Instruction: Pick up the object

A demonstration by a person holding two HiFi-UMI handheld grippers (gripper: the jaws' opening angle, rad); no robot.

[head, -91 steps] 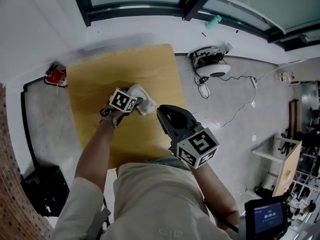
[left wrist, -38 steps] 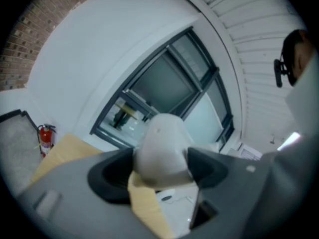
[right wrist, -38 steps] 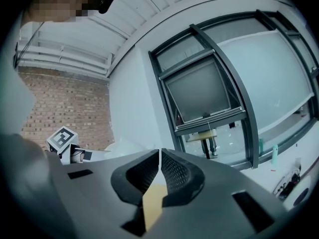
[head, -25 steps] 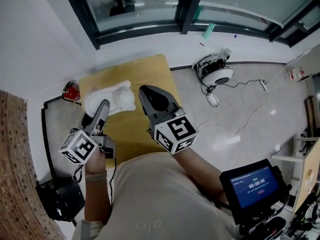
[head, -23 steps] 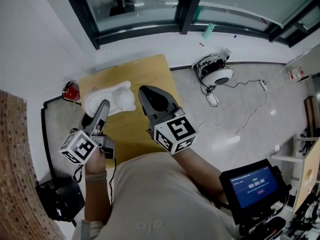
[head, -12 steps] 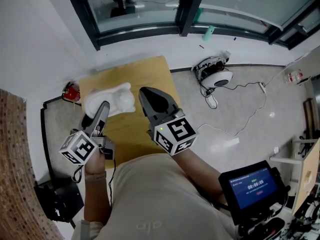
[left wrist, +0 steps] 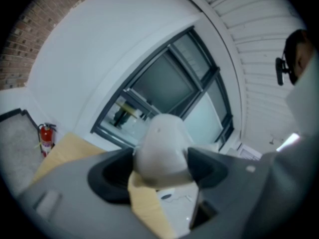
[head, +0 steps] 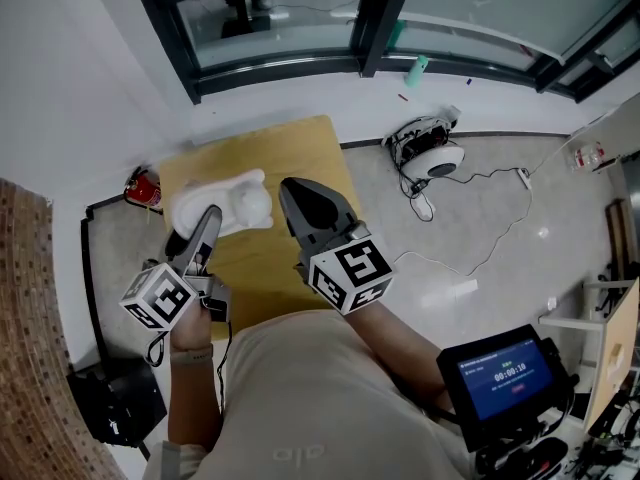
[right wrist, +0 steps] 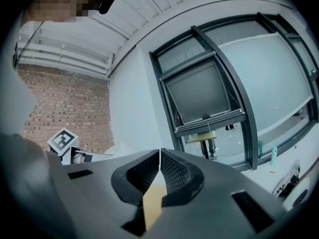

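So pickup looks done: left gripper (head: 205,223) clamped on the white object (head: 228,200), upper left, above the table (head: 300,148); right gripper (head: 305,200) pinched together, empty. Next, just hold steady.

Pale beige short-sleeved shirt (head: 300,398), faint mark low on front. Thin band (head: 190,351) on wrist behind left gripper (head: 205,216), black cable loop (head: 153,349) beside it. Dark grey wedge-shaped bodies on left gripper and right gripper (head: 295,190); textured inner pads (right wrist: 172,173); white cubes (head: 350,274) with black square markers at rear.
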